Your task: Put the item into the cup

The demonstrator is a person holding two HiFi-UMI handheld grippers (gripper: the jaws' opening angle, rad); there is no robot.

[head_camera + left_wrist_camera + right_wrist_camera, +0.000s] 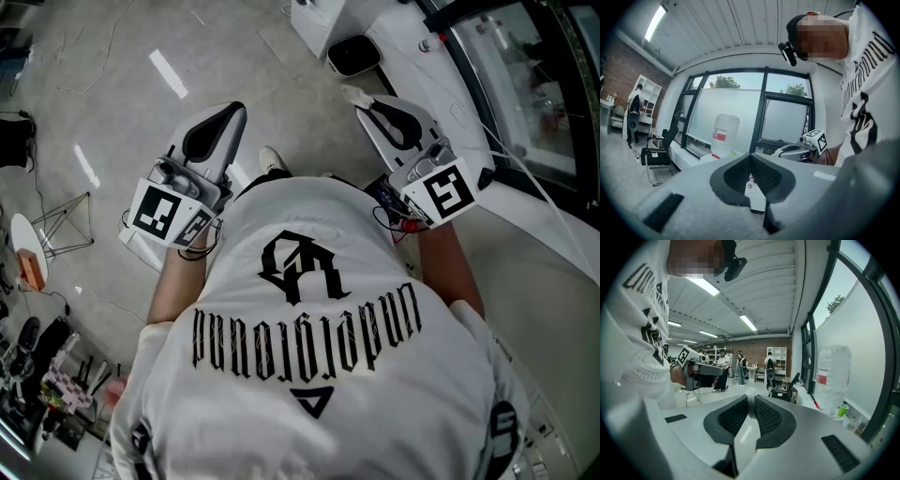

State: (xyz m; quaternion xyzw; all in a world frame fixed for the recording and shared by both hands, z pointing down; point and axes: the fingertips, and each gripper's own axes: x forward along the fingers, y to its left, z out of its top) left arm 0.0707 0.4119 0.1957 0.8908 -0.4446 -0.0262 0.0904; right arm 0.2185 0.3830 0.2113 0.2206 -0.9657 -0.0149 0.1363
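Carrying step, apparently: right gripper (750, 405) pinching small white item (750, 398), left gripper (751, 155) pressed together, empty. Next, reach far right toward green cup (842, 409) and release above it.

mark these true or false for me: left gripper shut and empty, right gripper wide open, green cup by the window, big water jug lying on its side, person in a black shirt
1. The left gripper has its jaws together with nothing between them. True.
2. The right gripper is wide open. False: its jaws are nearly together, on what looks like a small whitish item.
3. A green cup stands by the window. True.
4. The big water jug lies on its side. False: it stands upright by the window.
5. The person wears a black shirt. False: the shirt is white with black print.
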